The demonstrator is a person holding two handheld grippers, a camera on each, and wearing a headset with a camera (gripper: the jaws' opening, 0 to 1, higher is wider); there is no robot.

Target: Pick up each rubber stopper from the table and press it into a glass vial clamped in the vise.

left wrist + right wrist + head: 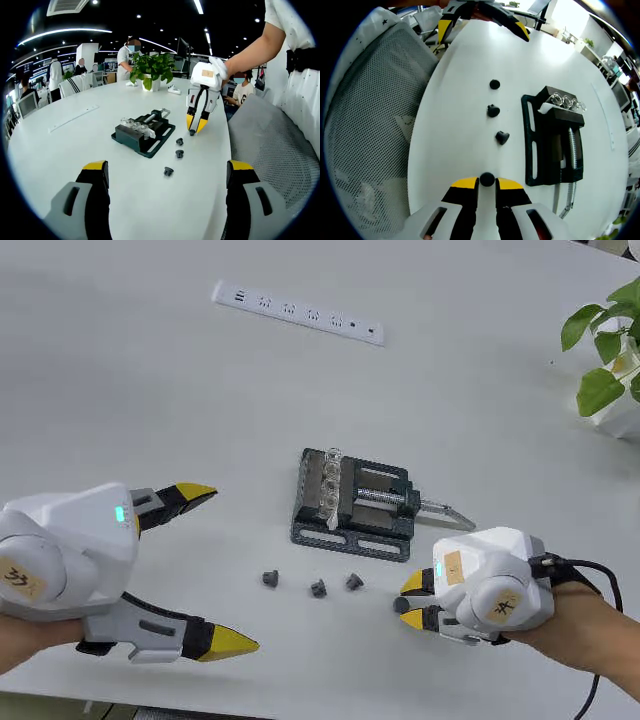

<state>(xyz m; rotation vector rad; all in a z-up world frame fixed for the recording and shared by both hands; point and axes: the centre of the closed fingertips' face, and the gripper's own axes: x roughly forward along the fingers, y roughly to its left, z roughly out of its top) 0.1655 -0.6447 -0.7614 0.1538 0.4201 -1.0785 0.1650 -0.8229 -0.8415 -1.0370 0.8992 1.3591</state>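
Three rubber stoppers [318, 588] lie in a row on the white table [150, 390] near the vise [385, 525]; glass vials [331, 480] stand clamped in it; right gripper [408, 602] pinches a fourth stopper [487, 178]; left gripper [222, 568] has its jaws spread wide, holding nothing.

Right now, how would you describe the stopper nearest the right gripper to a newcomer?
Start at the black vise in the middle of the white table. Three stoppers lie in a row in front of it. The fourth stopper sits past the row's end, alone between the right gripper's yellow tips.
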